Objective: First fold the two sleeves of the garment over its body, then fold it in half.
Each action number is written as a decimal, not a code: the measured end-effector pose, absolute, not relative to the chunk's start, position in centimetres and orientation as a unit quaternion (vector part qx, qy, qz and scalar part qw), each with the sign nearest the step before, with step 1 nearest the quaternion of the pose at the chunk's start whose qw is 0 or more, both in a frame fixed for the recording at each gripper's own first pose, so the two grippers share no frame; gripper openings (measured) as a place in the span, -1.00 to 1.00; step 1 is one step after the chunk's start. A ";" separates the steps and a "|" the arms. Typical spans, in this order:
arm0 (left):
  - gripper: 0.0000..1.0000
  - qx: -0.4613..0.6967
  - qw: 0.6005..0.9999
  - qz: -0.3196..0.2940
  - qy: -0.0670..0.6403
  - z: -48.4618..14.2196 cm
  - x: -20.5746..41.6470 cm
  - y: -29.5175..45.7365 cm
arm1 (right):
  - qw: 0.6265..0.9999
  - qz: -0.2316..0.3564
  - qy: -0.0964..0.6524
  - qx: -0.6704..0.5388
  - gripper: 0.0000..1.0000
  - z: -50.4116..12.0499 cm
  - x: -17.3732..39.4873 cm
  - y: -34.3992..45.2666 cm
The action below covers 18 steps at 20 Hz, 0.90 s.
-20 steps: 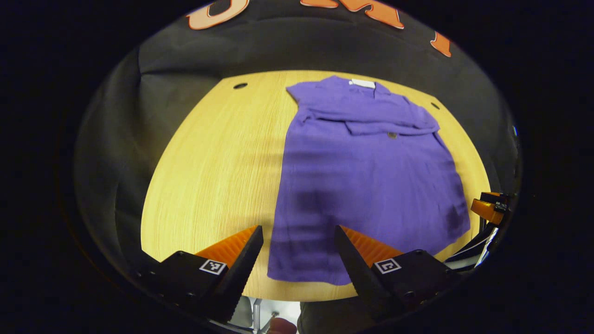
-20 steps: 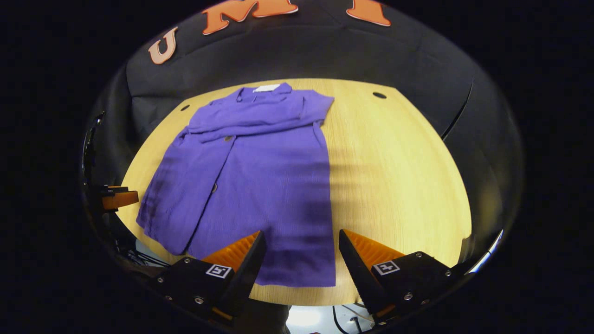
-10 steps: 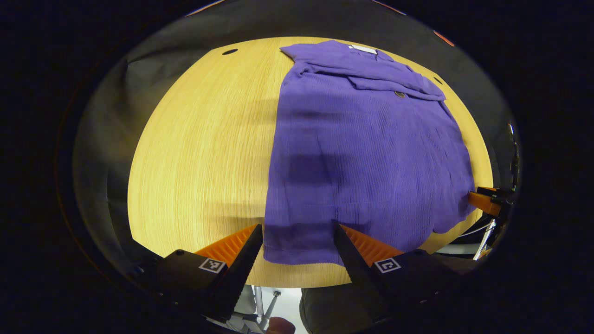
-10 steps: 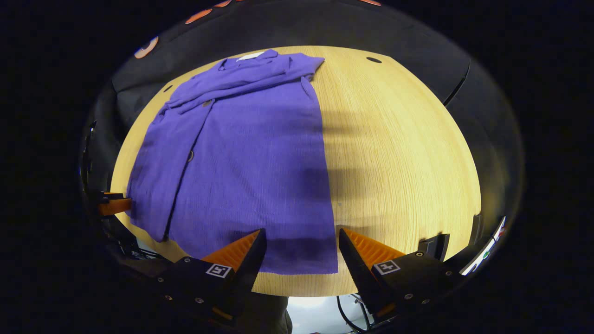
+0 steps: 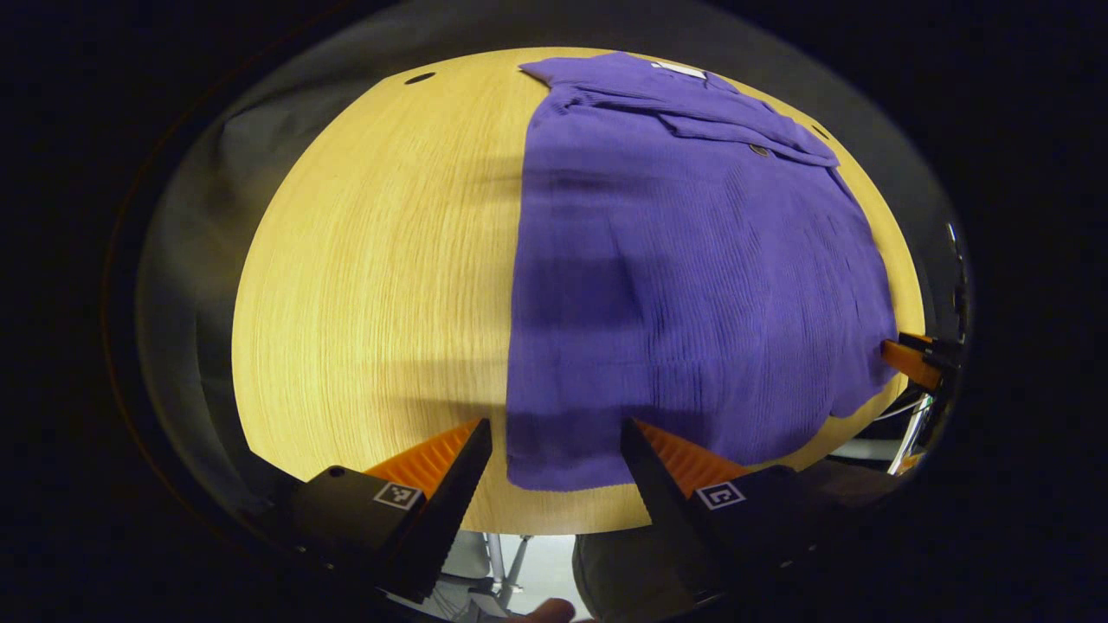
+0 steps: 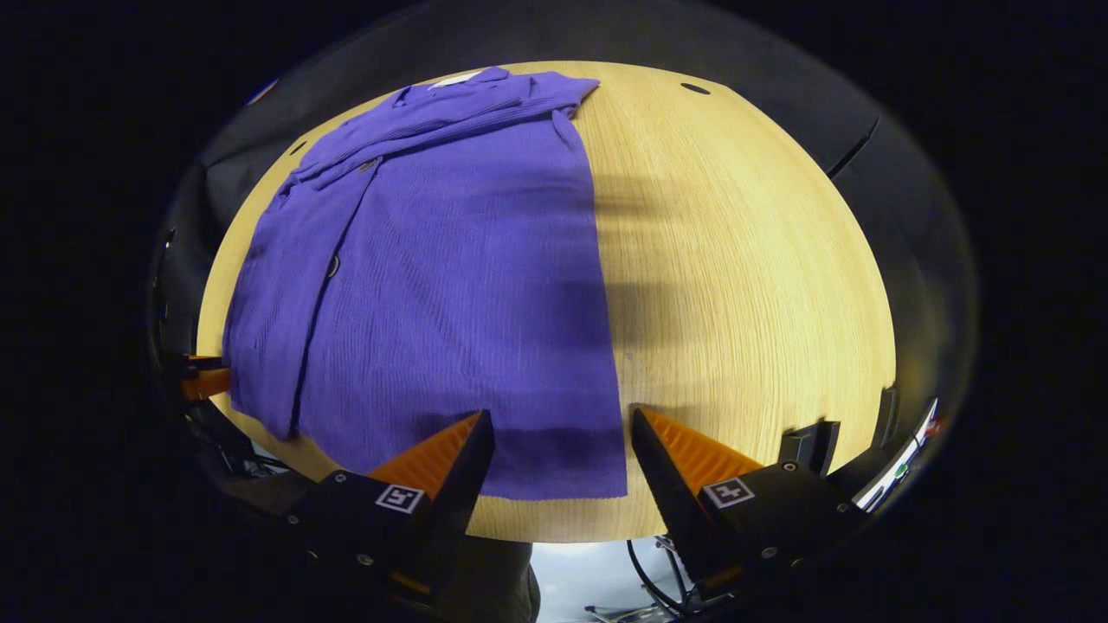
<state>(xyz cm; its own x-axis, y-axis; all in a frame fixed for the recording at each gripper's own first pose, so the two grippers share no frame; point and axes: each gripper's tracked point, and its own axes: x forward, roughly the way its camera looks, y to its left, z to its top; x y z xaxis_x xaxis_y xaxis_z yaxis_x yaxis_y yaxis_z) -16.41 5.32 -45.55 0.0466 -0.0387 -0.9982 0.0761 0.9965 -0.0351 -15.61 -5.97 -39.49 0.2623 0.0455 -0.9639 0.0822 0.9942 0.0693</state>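
Note:
A purple button-front garment (image 5: 684, 260) lies flat on the wooden table (image 5: 372, 285), collar at the far side, hem at the near edge. Both sleeves lie folded across its upper body (image 6: 450, 108). My left gripper (image 5: 556, 441) hangs open just above the hem's left corner, with the cloth showing between its fingers. Over the hem's right corner (image 6: 597, 472) my right gripper (image 6: 563, 437) is open too, not touching the garment (image 6: 450, 277). The right gripper's tip (image 5: 909, 363) pokes in at the right edge of the left gripper view; the left one's tip (image 6: 203, 381) appears at the left edge of the right gripper view.
The table (image 6: 744, 285) has bare wood on either side of the garment and small round holes (image 5: 420, 78) (image 6: 695, 87) near its far corners. Dark booth cloth surrounds it. Below the near table edge are chair legs and cables on the floor.
Both grippers have dropped and tilted down toward the hem at the near table edge; the garment looks larger and closer. Both stayed open, and the garment has not moved.

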 end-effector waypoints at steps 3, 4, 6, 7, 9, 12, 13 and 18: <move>0.87 0.013 0.718 -0.042 0.695 -45.5 -16.4 4.9 | 0.786 -0.019 0.615 0.063 0.48 -39.5 -15.5 -5.6; 0.62 0.009 0.715 -0.040 0.698 -45.6 -16.3 4.6 | 0.784 -0.022 0.616 0.069 0.50 -39.5 -15.6 -5.3; 0.12 -0.007 0.708 -0.034 0.705 -45.6 -16.4 4.1 | 0.781 -0.029 0.618 0.081 -0.22 -39.4 -15.5 -5.0; -0.31 -0.016 0.704 -0.032 0.709 -45.6 -16.3 3.6 | 0.781 -0.034 0.616 0.098 -0.51 -39.2 -15.2 -4.8; -0.67 -0.016 0.699 -0.044 0.714 -45.6 -16.3 3.1 | 0.769 -0.036 0.621 0.144 -0.88 -39.3 -15.2 -4.2; -0.80 -0.051 0.690 -0.055 0.720 -45.2 -16.5 2.2 | 0.757 -0.024 0.628 0.180 -0.93 -38.6 -15.2 -3.5; -0.82 -0.055 0.691 -0.058 0.719 -44.7 -16.2 2.2 | 0.760 -0.023 0.622 0.185 -0.94 -38.2 -14.8 -3.5; -0.84 -0.086 0.713 -0.083 0.691 -40.8 -12.6 1.8 | 0.778 -0.013 0.590 0.217 -0.95 -34.8 -12.6 -2.8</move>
<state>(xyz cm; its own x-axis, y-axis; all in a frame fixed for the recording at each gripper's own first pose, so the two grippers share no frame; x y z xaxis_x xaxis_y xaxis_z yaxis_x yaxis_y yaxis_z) -12.56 1.76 -40.76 0.0322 -0.2367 -0.9710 -0.0005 0.9716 -0.2368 -12.58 -2.81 -34.77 0.3034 0.2361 -0.9232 0.2753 0.9058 0.3221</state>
